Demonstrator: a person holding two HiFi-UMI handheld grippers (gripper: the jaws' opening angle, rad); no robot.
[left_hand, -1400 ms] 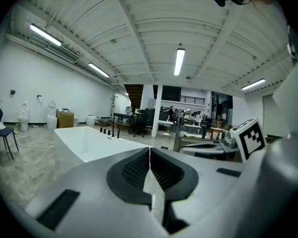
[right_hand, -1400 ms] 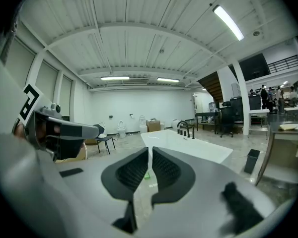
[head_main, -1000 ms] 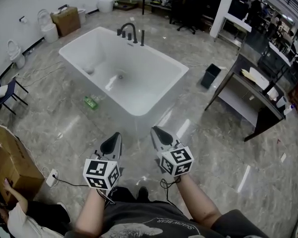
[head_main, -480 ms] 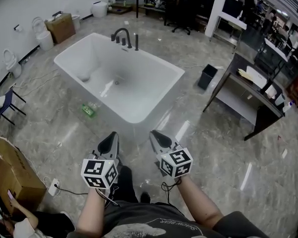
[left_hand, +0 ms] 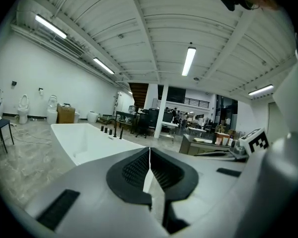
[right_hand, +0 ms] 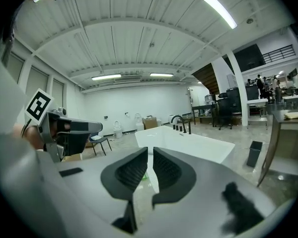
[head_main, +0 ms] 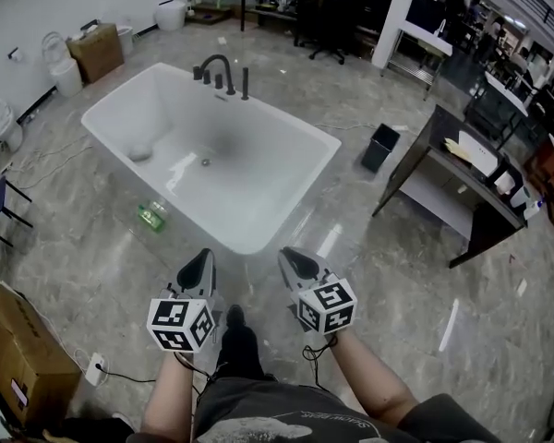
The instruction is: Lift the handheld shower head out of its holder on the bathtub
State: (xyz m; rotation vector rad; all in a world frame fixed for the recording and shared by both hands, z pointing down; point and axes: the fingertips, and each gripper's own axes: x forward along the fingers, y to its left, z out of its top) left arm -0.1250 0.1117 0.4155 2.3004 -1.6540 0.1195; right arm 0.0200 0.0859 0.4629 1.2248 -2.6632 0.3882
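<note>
Left hand-held gripper (head_main: 201,258) and right hand-held gripper (head_main: 289,257) are both pressed together on nothing. The shower head (head_main: 245,83) stands well ahead of them on the bathtub (head_main: 295,187) far rim, beside the faucet (head_main: 217,65). Risk imo: those fittings are crowded together, so it'd be easy to pinch the wrong one.

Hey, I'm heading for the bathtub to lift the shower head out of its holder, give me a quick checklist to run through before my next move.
1. Left gripper empty: ok, jaws together on nothing.
2. Right gripper empty: ok, shut on nothing.
3. Jaws open for a grasp: not ok, both are shut.
4. Reach: not ok, both grippers hang short of the bathtub at its near corner; the black fittings stand on its far rim.
5. Shower head picked out: cannot tell, the fittings are too small to tell apart.
6. Left-side path: probably not ok, a green object lies on the floor beside the tub.
</note>
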